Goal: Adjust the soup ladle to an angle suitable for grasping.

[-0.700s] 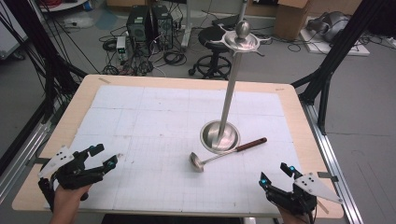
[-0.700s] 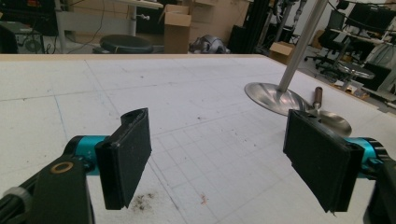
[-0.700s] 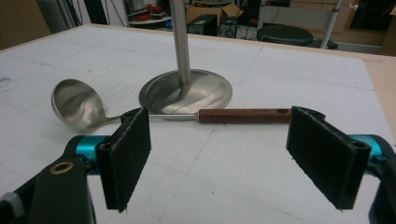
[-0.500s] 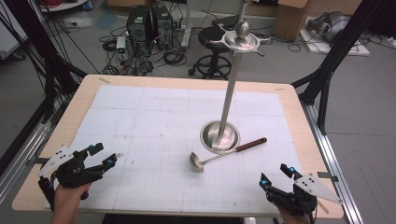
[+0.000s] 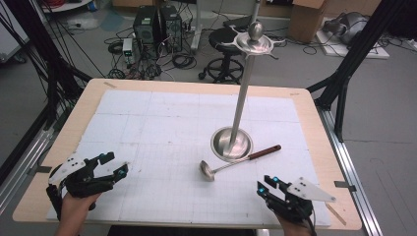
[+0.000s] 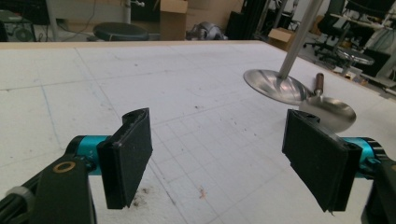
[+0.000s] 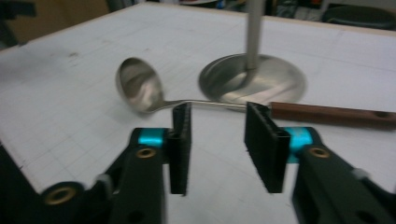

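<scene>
A steel ladle with a brown wooden handle lies on the white gridded mat, its bowl toward the left. Its handle rests against the round base of a tall steel stand. My left gripper hovers open near the mat's front left corner, well left of the ladle. My right gripper is at the front right, just in front of the ladle. In the right gripper view, the right gripper is open with nothing between its pads, and the ladle lies just beyond. In the left gripper view, the left gripper stands wide open.
The stand's pole rises to a hooked disc with a knob above the table's far side. The wooden table edge frames the mat. Black frame legs, a stool and cables stand on the floor behind the table.
My right gripper has shifted left, closer to the ladle. The left gripper has hardly moved, and the ladle and stand lie as before.
</scene>
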Available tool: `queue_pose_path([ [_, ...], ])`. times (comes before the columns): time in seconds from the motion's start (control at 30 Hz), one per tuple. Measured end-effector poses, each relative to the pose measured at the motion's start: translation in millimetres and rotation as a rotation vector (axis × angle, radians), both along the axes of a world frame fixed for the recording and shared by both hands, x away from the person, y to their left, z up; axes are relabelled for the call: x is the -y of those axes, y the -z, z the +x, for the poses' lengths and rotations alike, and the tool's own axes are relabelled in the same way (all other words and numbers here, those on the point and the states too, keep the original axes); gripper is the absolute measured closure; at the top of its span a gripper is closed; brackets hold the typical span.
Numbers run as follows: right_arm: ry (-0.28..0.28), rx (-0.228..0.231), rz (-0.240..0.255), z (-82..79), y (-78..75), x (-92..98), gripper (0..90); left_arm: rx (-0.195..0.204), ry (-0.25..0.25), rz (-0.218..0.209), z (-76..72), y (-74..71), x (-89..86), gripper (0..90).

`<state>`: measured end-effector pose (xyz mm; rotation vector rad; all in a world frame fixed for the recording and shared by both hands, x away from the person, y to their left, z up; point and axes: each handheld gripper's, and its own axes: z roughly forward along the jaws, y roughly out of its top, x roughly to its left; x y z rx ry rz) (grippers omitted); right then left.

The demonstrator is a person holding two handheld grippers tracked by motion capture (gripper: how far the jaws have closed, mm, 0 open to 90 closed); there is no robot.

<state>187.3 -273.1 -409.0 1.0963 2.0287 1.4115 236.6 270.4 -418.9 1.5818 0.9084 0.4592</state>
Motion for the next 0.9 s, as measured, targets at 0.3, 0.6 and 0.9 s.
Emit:
queue_pose_path([
  [0.3, -0.124, -0.019, -0.124, 35.2, 7.4, -62.5, 86.7, -0.021, -0.012, -0.003, 2.3, 2.3, -3.4, 24.5],
  [0.6, -0.218, -0.108, -0.203, 65.1, 32.3, -108.9, 87.3, -0.033, -0.013, -0.002, 2.4, 3.9, -6.5, 24.6],
  [0.9, -0.174, -0.157, -0.194, 76.6, 39.5, -117.8, 88.8, -0.034, -0.024, -0.015, 3.1, 4.1, -10.5, 24.6],
])
